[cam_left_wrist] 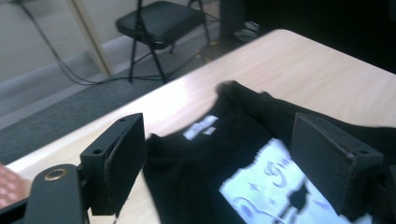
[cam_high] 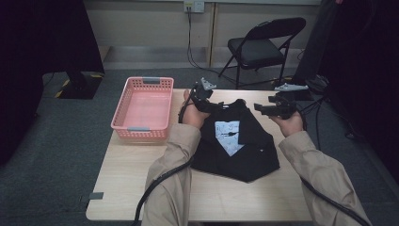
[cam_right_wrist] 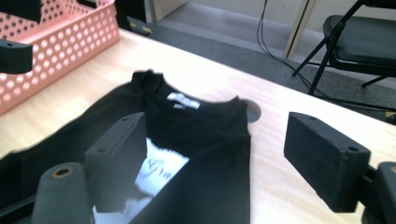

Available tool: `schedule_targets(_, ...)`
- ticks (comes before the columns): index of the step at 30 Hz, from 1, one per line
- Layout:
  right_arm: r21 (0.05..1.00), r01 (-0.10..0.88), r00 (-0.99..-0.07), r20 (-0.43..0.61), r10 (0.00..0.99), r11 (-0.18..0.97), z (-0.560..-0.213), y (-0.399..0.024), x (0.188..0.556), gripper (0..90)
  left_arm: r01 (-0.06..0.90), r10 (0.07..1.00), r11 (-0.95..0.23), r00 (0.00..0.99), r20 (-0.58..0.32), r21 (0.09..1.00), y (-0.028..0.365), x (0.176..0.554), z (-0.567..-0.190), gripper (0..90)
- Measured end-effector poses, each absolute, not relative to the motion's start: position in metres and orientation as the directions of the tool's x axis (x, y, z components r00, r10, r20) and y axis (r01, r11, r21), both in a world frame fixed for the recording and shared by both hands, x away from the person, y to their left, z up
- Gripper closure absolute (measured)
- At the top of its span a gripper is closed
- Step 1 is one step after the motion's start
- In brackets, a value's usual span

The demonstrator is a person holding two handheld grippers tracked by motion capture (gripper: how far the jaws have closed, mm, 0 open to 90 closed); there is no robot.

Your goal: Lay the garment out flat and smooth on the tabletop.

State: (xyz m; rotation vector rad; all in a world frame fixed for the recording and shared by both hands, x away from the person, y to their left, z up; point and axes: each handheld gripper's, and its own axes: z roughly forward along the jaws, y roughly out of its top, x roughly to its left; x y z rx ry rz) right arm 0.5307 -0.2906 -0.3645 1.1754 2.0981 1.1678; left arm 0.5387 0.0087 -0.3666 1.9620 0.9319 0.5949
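Lying folded on the wooden table (cam_high: 122, 188), a black T-shirt (cam_high: 249, 155) with a white print sits between a person's forearms, collar toward the far edge. Both tongs hover over its collar end, the left gripper (cam_high: 203, 98) and right gripper (cam_high: 275, 107) each with jaws spread, grasping nothing. Beside the shirt, a pink basket (cam_high: 120, 120) stands empty.

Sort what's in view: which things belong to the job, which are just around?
Likely in use:
black printed T-shirt
left gripper, open
right gripper, open
pink perforated plastic basket, possibly

Just around:
black folding chair
wall socket cable
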Motion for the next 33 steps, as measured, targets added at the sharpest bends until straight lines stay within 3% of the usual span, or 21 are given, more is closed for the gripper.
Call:
schedule_targets(10, 0.846, 0.456, -0.547, 0.022, 0.837, 0.276, -0.370, -0.293, 0.498, 13.5, 0.367, 0.784, -0.330, 0.620, 0.036, 0.870, 0.014, 0.510, -0.371, 15.2)
schedule_targets(23, 0.846, 0.420, -0.587, -0.024, 0.809, 0.329, -0.379, -0.297, 0.448, 12.2, 0.336, 0.738, -0.352, 0.673, 0.039, 0.874, 0.015, 0.462, -0.391, 15.3)
schedule_targets(33, 0.838, 0.420, -0.624, -0.013, 0.781, 0.349, -0.405, -0.300, 0.424, 11.6, 0.320, 0.683, -0.368, 0.730, 0.020, 0.873, 0.024, 0.430, -0.417, 15.3)
